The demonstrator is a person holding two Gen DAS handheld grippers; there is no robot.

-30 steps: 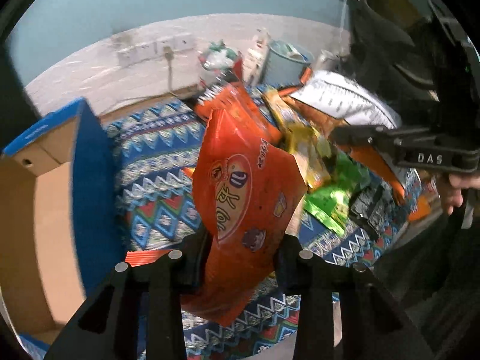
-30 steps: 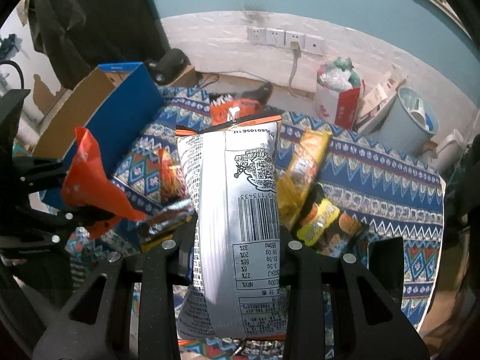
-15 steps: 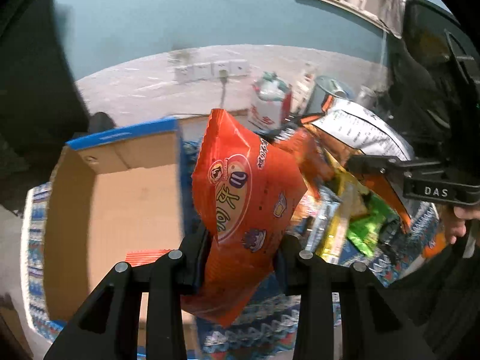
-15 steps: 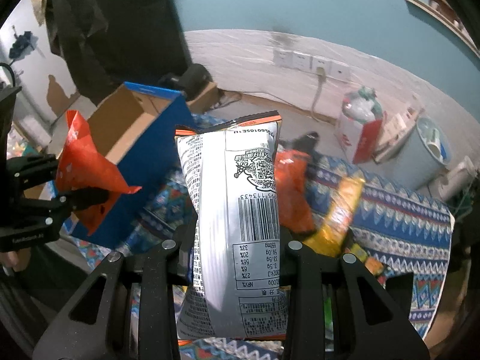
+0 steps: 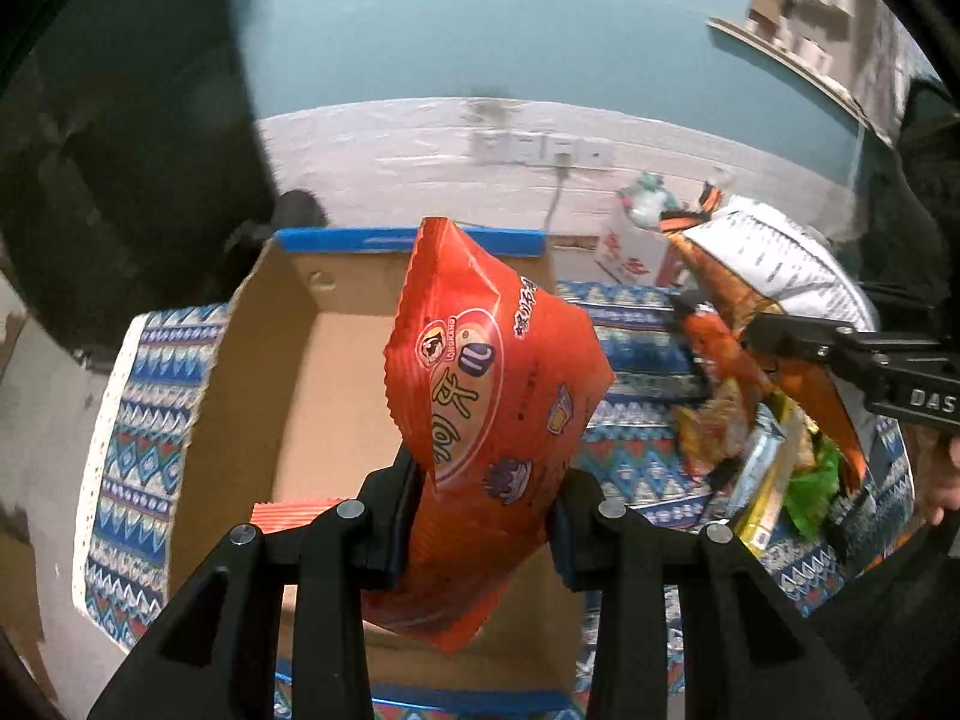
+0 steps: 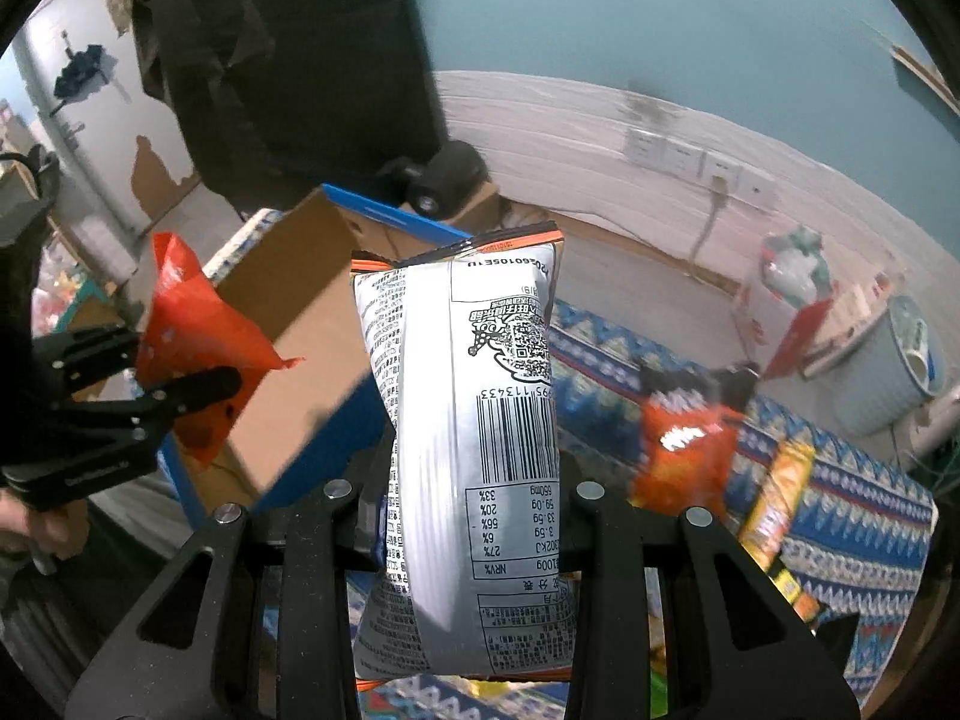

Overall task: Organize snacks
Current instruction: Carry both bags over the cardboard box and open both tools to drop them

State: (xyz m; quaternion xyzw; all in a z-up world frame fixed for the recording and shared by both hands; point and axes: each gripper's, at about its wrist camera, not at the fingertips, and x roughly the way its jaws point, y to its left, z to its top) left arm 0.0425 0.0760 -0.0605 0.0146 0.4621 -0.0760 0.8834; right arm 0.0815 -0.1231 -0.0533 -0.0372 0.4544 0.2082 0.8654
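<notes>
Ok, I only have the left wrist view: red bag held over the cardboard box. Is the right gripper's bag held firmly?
Observer: Yes. The right gripper has its fingers clamped on both sides of the silver snack bag, barcode towards its camera.
Reviewer: Is that bag over the box too?
Observer: No, the cardboard box lies to its left.
Reviewer: Anything beyond the table's right end?
Observer: A pale blue bin.

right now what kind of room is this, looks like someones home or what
Probably a lived-in room at home, not a shop: wall sockets with a plugged cord on a teal wall, a waste bin beside stuffed bags, and a patterned cloth under the cardboard box.
</notes>
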